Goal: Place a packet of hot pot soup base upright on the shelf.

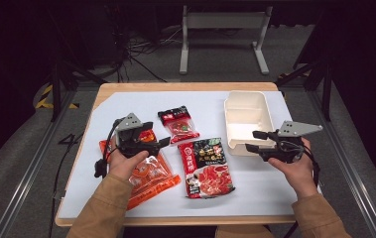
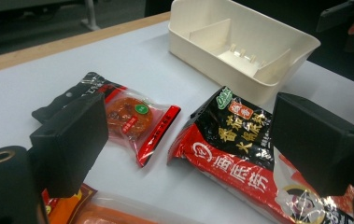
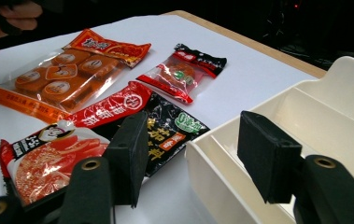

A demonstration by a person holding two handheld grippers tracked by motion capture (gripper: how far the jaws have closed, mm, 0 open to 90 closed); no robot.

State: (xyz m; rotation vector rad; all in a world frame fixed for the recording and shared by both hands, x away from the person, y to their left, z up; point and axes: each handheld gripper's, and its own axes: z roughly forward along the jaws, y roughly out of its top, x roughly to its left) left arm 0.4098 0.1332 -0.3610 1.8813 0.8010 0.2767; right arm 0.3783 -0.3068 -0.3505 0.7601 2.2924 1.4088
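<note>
Three food packets lie on the white mat (image 1: 260, 186): a small red and black packet (image 1: 178, 124), a large red and black packet (image 1: 206, 166) and an orange packet (image 1: 148, 178) at the left. My left gripper (image 1: 164, 142) hovers open over the orange packet, its jaws pointing right toward the small packet (image 2: 128, 114) and the large packet (image 2: 240, 140). My right gripper (image 1: 251, 141) is open at the near left corner of the empty cream bin (image 1: 247, 111). In the right gripper view one jaw stands over the bin's wall (image 3: 221, 182), the other over the large packet (image 3: 95, 135).
The bin has a divider (image 2: 209, 35) and stands at the mat's right rear. The wooden table edge (image 1: 185, 86) runs along the back. A metal frame (image 1: 222, 22) stands on the floor beyond it. Bare mat lies in front of the bin.
</note>
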